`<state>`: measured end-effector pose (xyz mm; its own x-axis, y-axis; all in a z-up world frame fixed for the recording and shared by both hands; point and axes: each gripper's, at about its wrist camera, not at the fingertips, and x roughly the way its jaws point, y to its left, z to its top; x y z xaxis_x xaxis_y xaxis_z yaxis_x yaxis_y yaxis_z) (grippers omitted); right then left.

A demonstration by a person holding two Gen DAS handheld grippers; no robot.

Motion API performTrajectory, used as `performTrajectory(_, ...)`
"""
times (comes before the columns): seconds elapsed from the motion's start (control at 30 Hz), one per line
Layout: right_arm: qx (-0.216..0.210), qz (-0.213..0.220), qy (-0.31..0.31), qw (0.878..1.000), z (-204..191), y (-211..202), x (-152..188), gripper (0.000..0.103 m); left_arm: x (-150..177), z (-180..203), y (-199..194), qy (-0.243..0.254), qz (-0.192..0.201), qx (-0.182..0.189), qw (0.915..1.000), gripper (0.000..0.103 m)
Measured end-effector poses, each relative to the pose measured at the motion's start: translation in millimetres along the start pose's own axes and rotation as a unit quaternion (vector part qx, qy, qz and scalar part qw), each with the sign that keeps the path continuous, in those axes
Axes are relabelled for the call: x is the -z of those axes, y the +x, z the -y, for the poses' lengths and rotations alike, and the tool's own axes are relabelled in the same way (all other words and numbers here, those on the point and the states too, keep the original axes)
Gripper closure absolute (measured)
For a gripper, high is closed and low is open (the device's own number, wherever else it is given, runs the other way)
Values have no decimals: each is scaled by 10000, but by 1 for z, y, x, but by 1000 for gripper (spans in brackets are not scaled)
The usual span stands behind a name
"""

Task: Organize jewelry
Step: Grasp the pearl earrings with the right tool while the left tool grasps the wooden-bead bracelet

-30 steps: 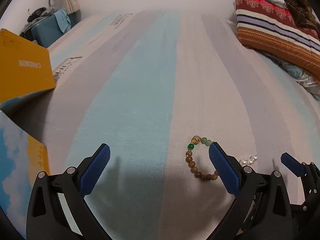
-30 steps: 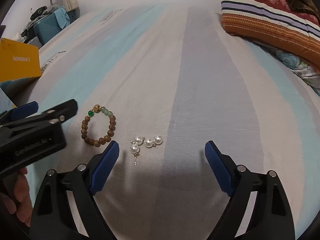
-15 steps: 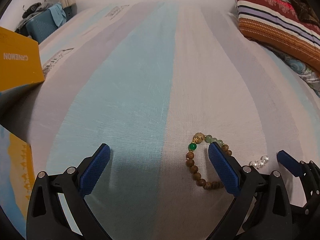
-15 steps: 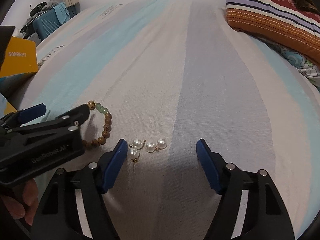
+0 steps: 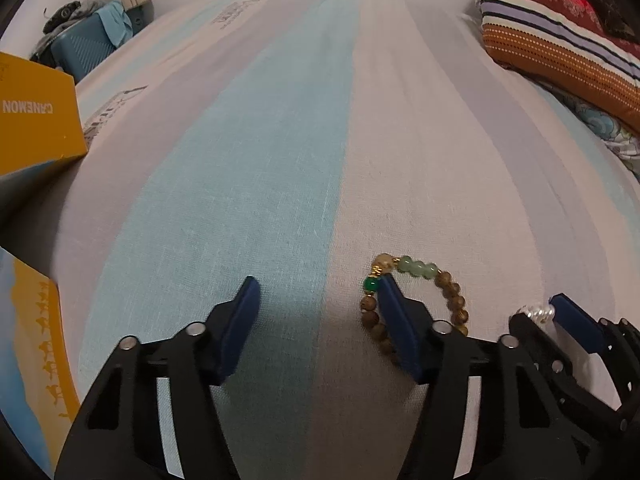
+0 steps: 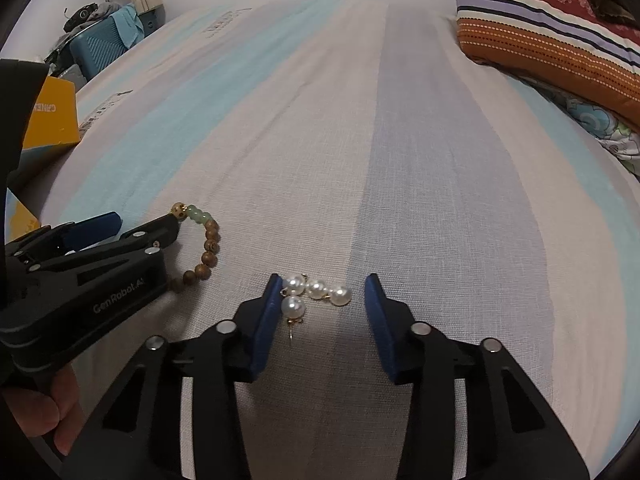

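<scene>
Right gripper (image 6: 320, 304) open around pearl earrings (image 6: 316, 294), left gripper (image 5: 316, 300) straddling bead bracelet (image 5: 416, 292)

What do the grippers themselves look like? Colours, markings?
Both the left gripper and right gripper have matte black plastic frames with silver rivets and flat dark blue finger pads. The left one's side reads "GenRobot.AI" in grey. A bare hand holds it.

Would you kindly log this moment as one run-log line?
left gripper: open, one finger inside bead bracelet | right gripper: open, straddling pearl earrings | surface: striped bedsheet | nothing lifted
</scene>
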<state>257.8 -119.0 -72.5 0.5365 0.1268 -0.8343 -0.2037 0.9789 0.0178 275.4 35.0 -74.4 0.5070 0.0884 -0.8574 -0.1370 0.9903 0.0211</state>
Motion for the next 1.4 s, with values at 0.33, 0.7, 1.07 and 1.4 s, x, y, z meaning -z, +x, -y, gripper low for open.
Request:
performTrajectory(0.33,-116,-22,169,9998,3,-1,-1,70,1,3,-4,88,-83,144,9998,88)
performTrajectory(0.7,-208,9,249,9995,8,-4,-2,70,2,0,-17,65,50,220,9997,96)
performTrajectory(1.07,-220,88,224,9995,10,-14,-1,70,3,0,-33,99,212,152,9996,96)
performTrajectory(1.4,-194,206,196,9994,10,-32,1,70,4,1,-48,152,300,185,9993,96)
